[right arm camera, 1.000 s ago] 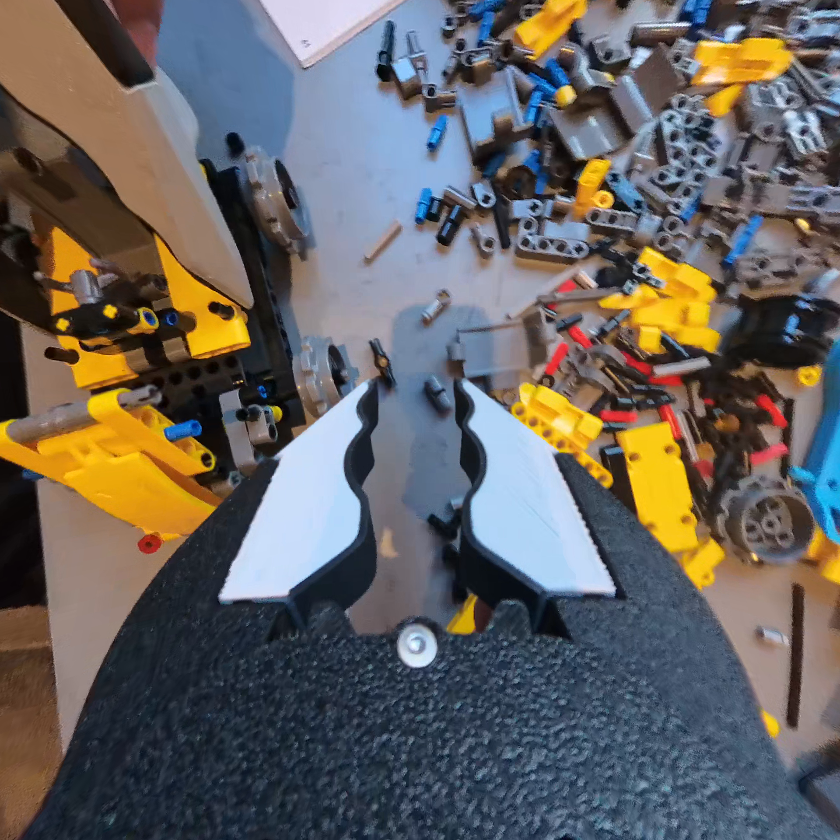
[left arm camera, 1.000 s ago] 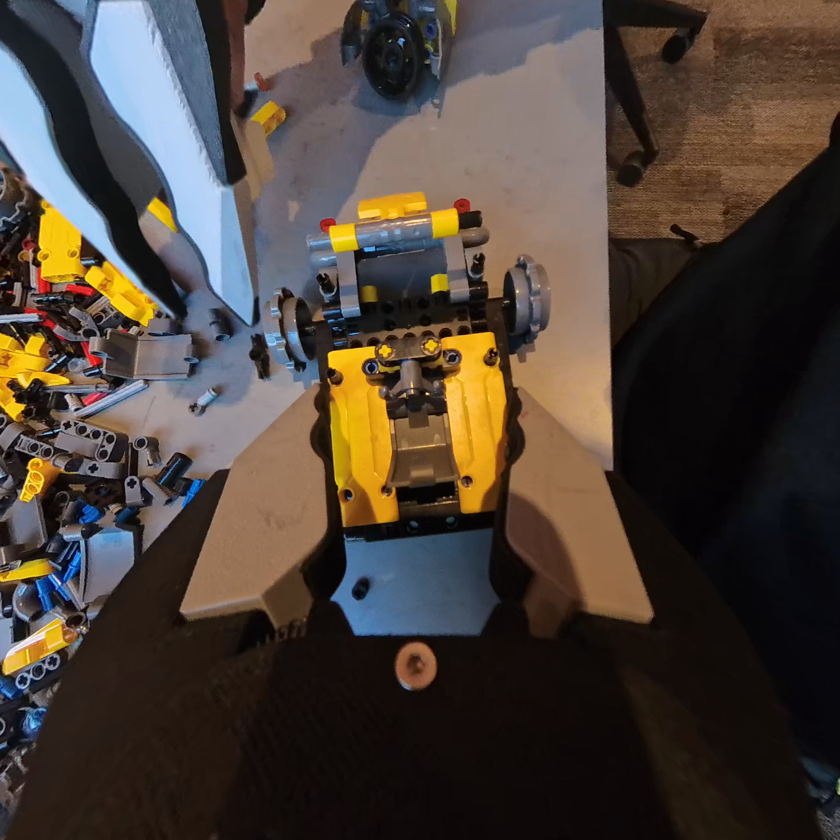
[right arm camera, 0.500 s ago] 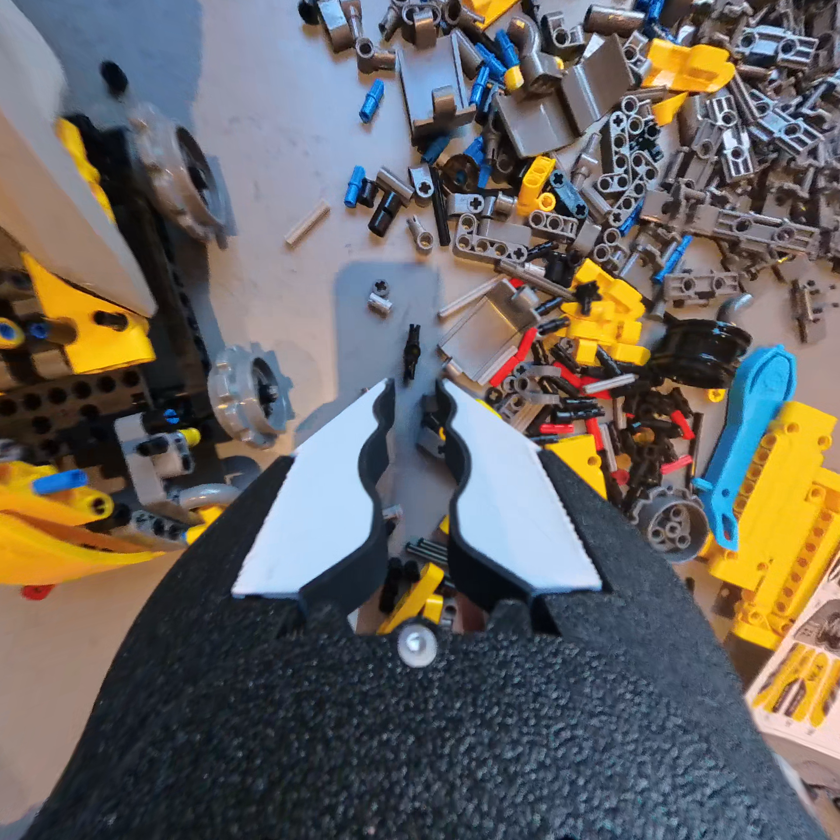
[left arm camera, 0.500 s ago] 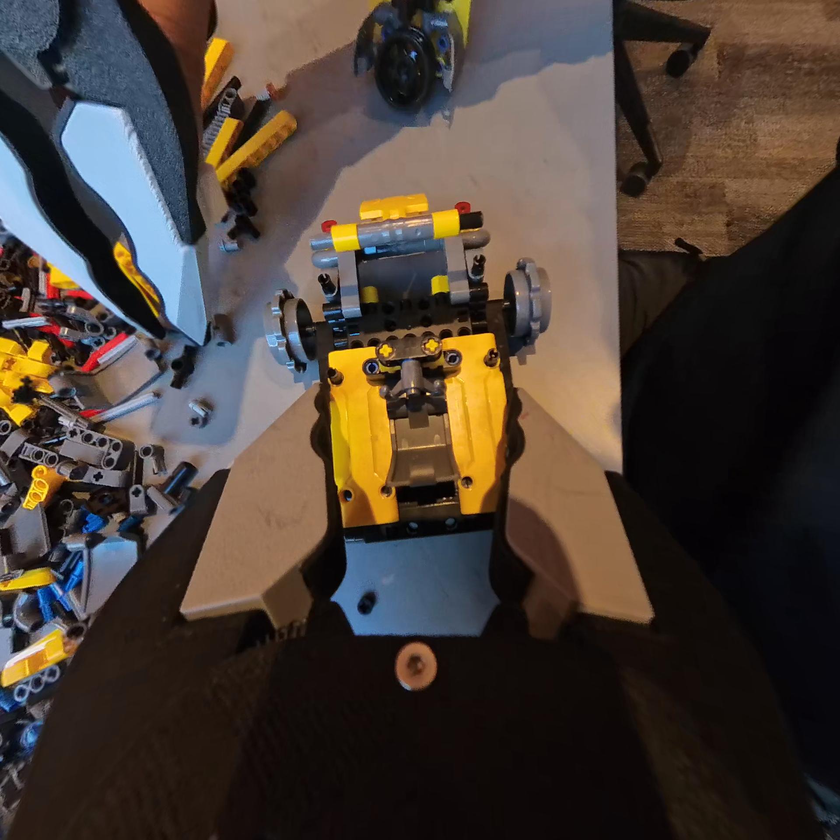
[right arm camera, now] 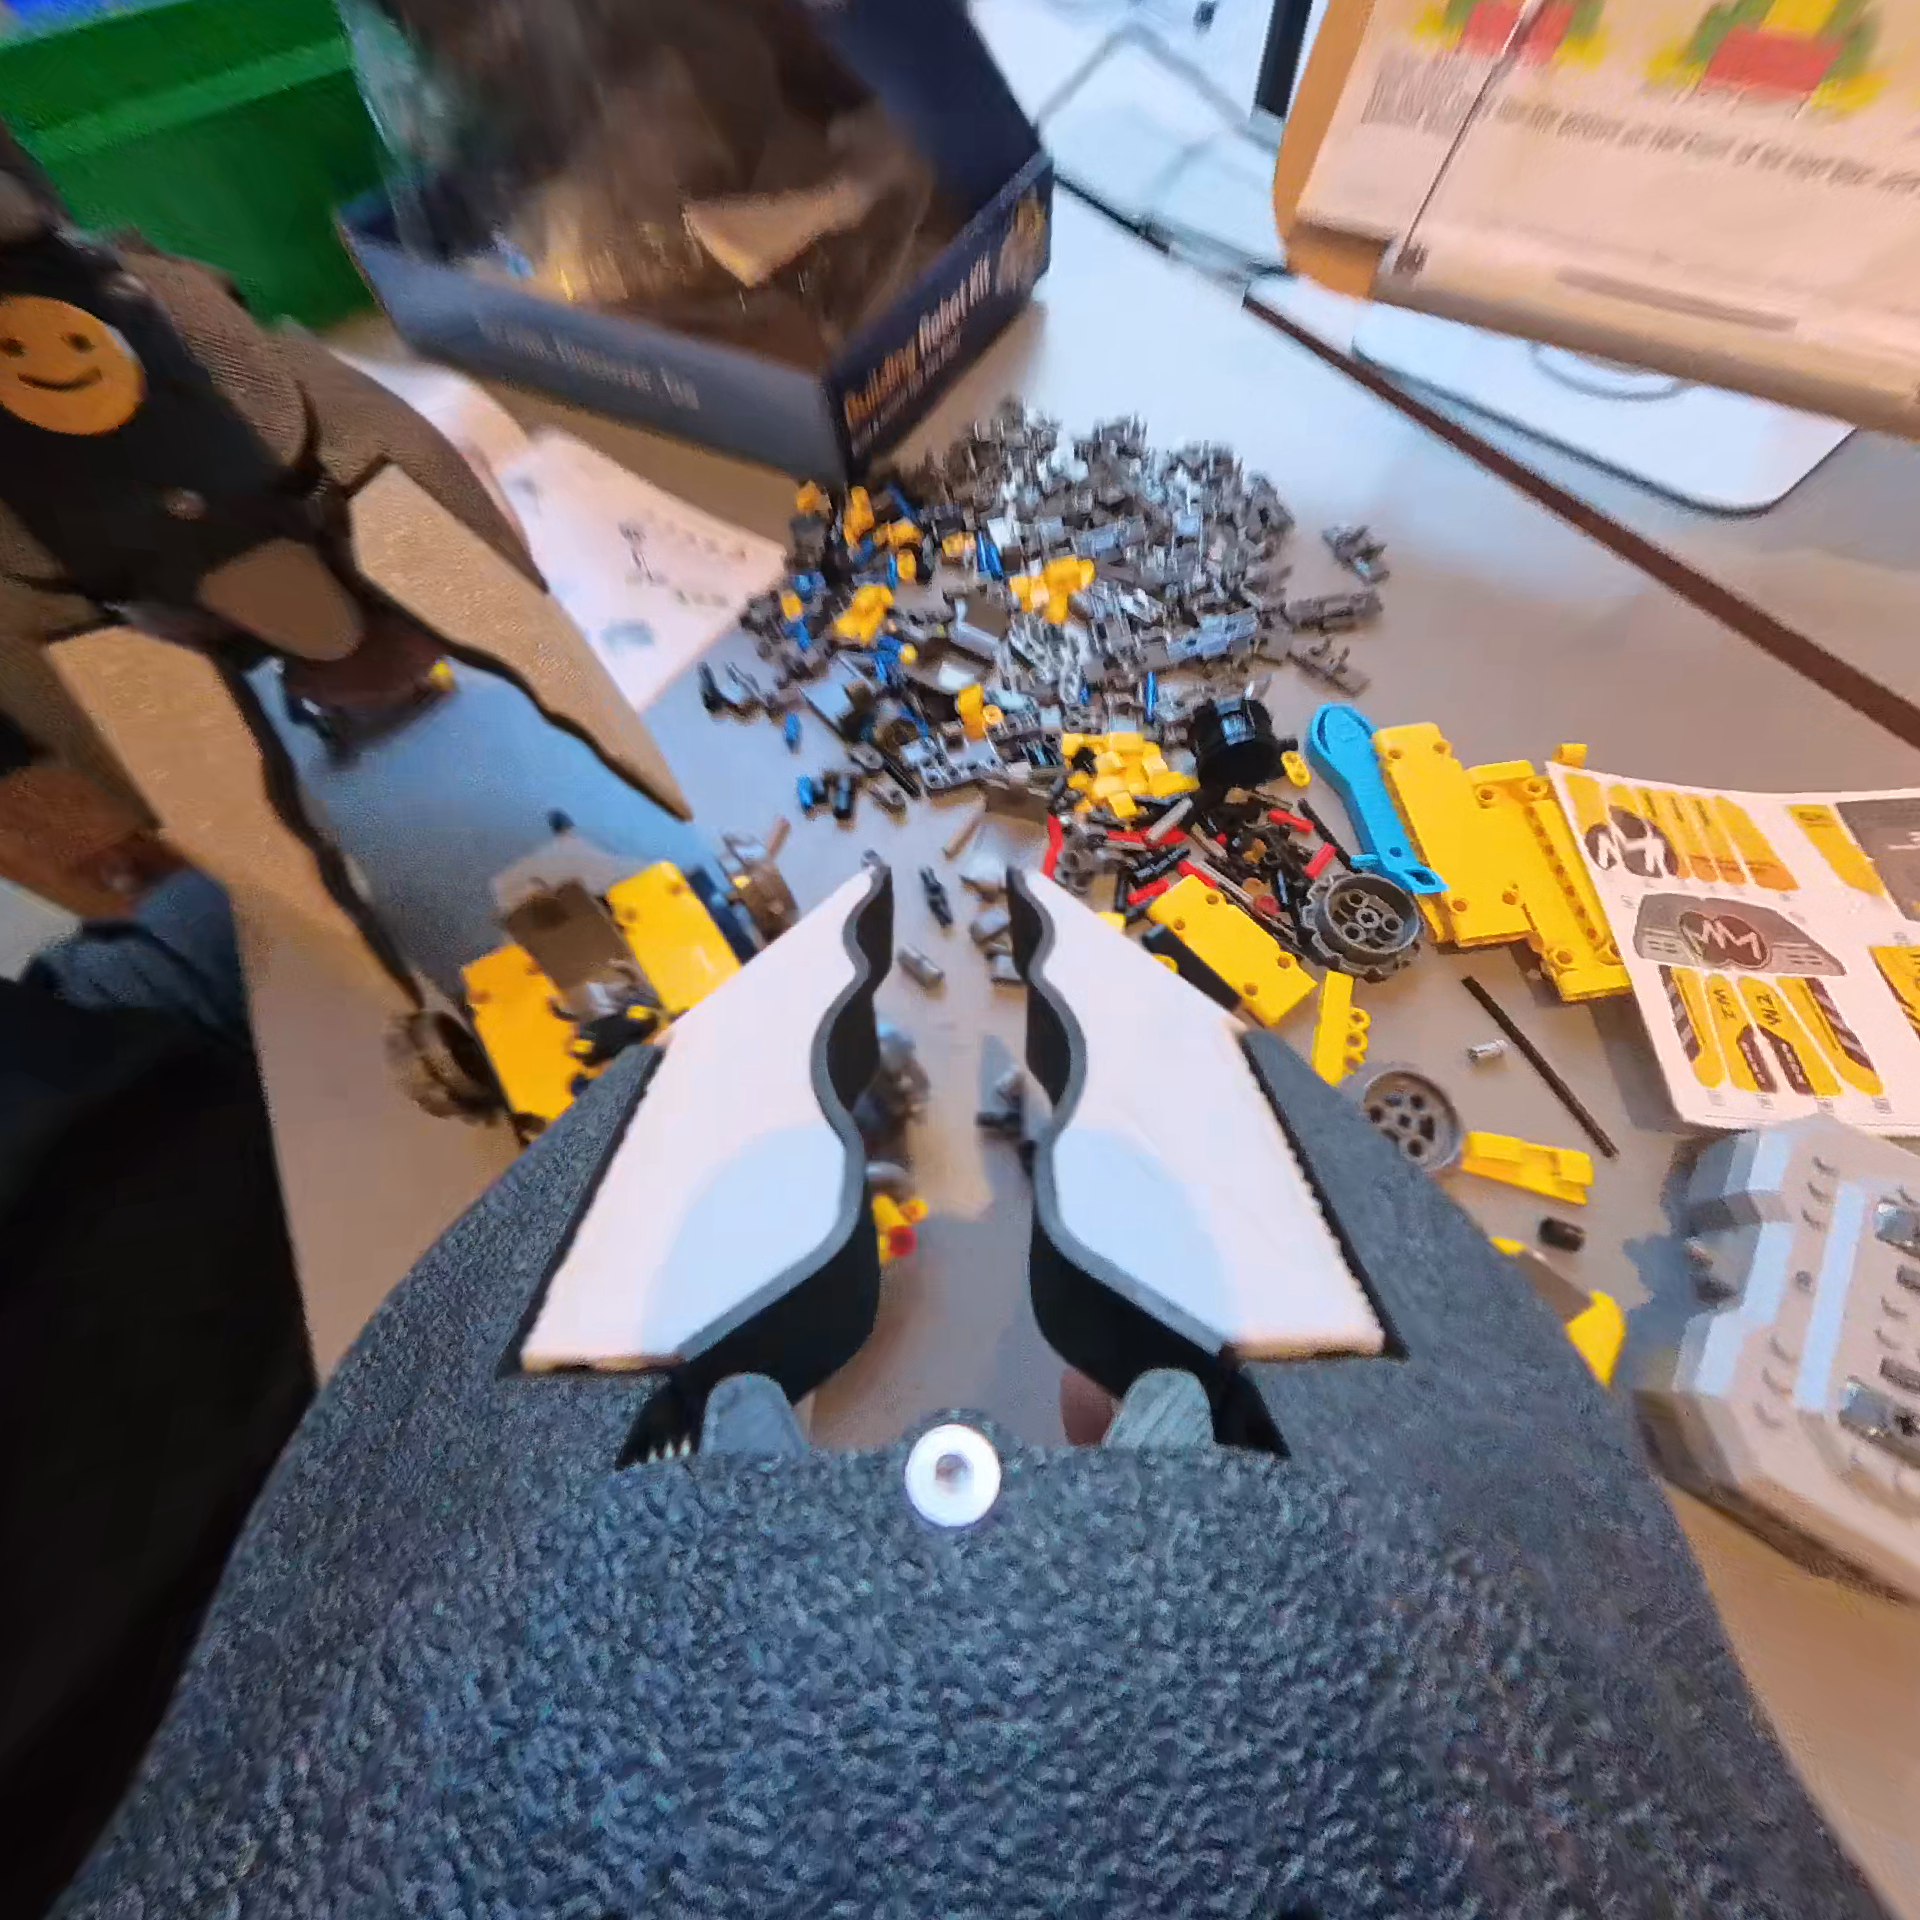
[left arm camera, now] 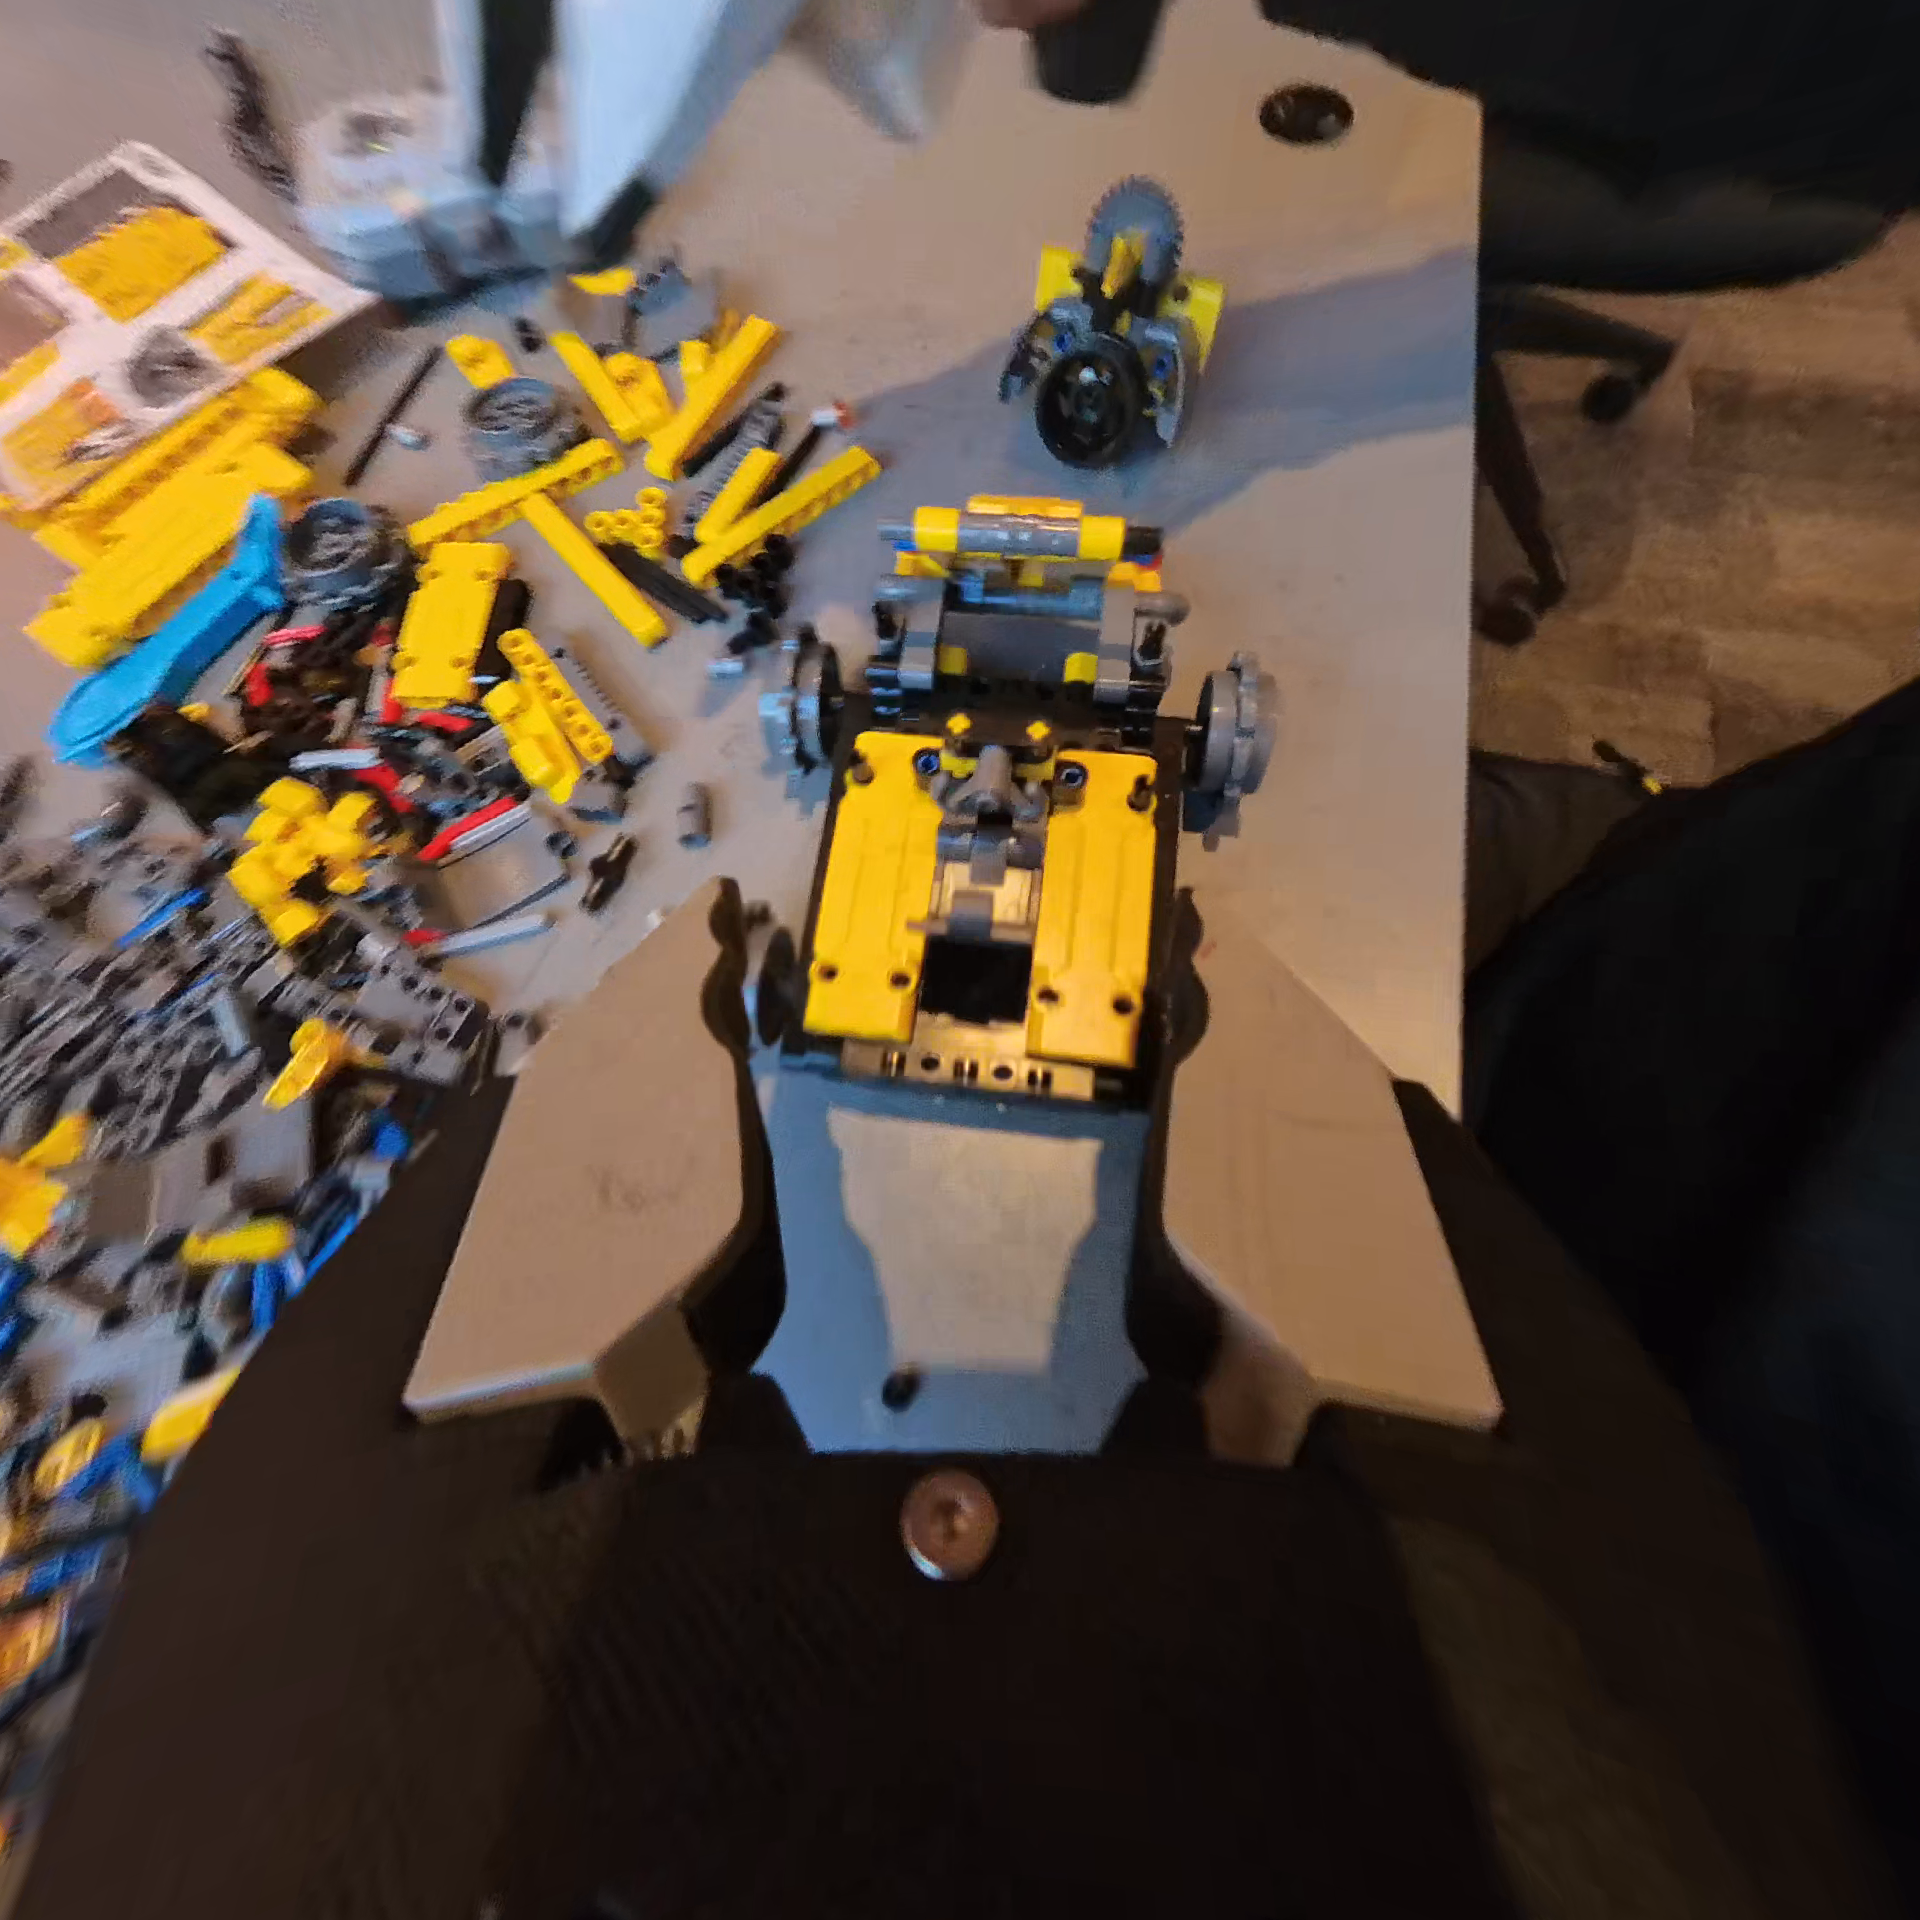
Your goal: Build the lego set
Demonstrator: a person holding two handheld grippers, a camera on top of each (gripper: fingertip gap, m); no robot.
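Observation:
A yellow, black and grey brick vehicle (left arm camera: 987, 862) stands on the grey table (left arm camera: 1330, 520), near its right edge. My left gripper (left arm camera: 956, 935) is shut on the vehicle's rear, which sits out at the fingertips. The same vehicle (right arm camera: 582, 977) shows in the right wrist view, between the left gripper's fingers (right arm camera: 499, 623). My right gripper (right arm camera: 951, 883) is a little open and empty. It is held above loose small pieces (right arm camera: 925, 966) next to the vehicle. It shows blurred at the top of the left wrist view (left arm camera: 582, 125).
A big pile of loose pieces (right arm camera: 1039, 644) covers the table's middle, with a blue tool (right arm camera: 1361, 800), a sticker sheet (right arm camera: 1766, 935) and a grey block (right arm camera: 1818, 1351) beside it. A dark blue box (right arm camera: 727, 260) stands behind. A small wheeled subassembly (left arm camera: 1112, 332) lies beyond the vehicle.
My right gripper has risen and drawn back from the table, still slightly open. My left gripper has drawn back, so the vehicle now sits nearer its fingertips.

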